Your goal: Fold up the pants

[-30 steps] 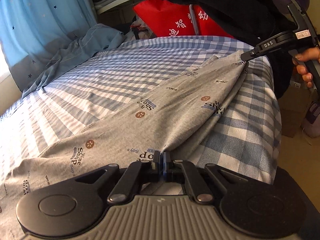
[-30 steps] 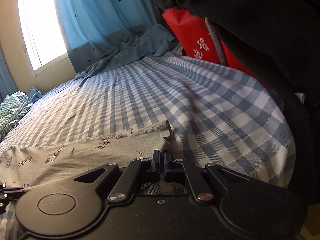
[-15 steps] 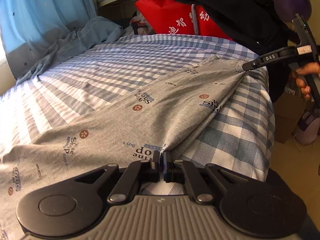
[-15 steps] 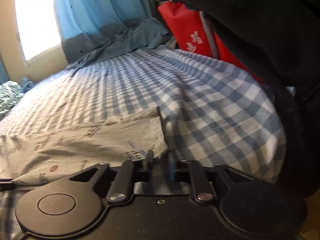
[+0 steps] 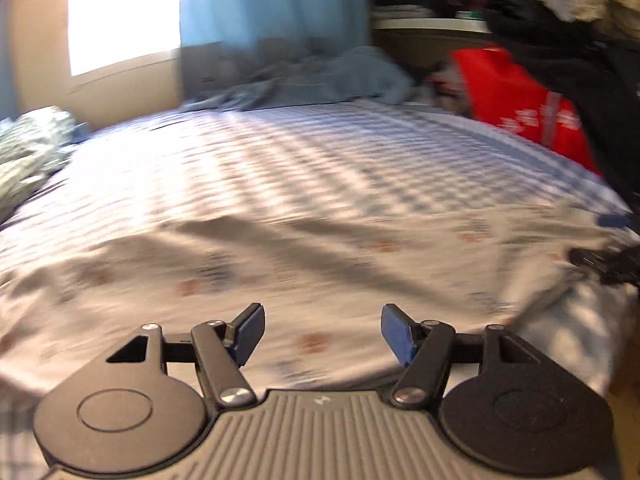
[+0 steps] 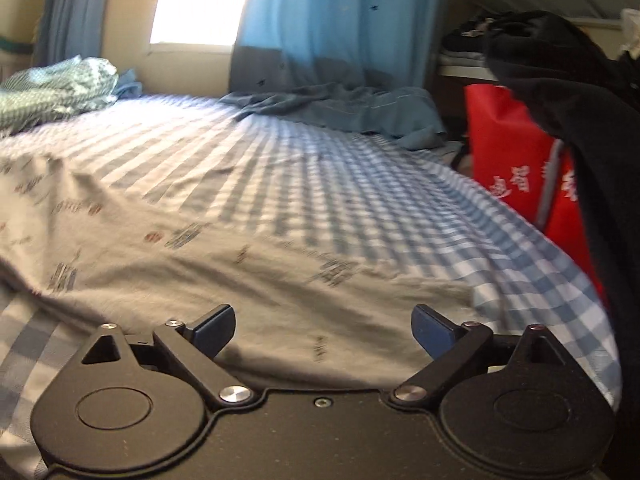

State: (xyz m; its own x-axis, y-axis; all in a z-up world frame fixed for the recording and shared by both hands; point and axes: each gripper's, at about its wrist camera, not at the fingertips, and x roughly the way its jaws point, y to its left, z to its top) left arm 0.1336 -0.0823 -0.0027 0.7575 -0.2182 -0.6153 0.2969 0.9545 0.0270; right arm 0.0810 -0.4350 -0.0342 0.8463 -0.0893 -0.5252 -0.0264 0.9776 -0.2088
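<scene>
Our left gripper [image 5: 322,334] and right gripper [image 6: 323,330] are opening, empty, above the grey printed pants [image 6: 248,280]; we judge further folding remains.

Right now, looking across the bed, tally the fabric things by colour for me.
Grey: 1, the grey printed cotton pants lying flat.
Blue-and-white: 1, the checked bed sheet.
Slate blue: 1, a crumpled garment at the far edge.
Light blue: 1, the star-print curtain.
Green-and-white: 1, a crumpled checked cloth.
Red: 1, the lettered bag.
Black: 1, hanging clothing.
Total: 7
</scene>
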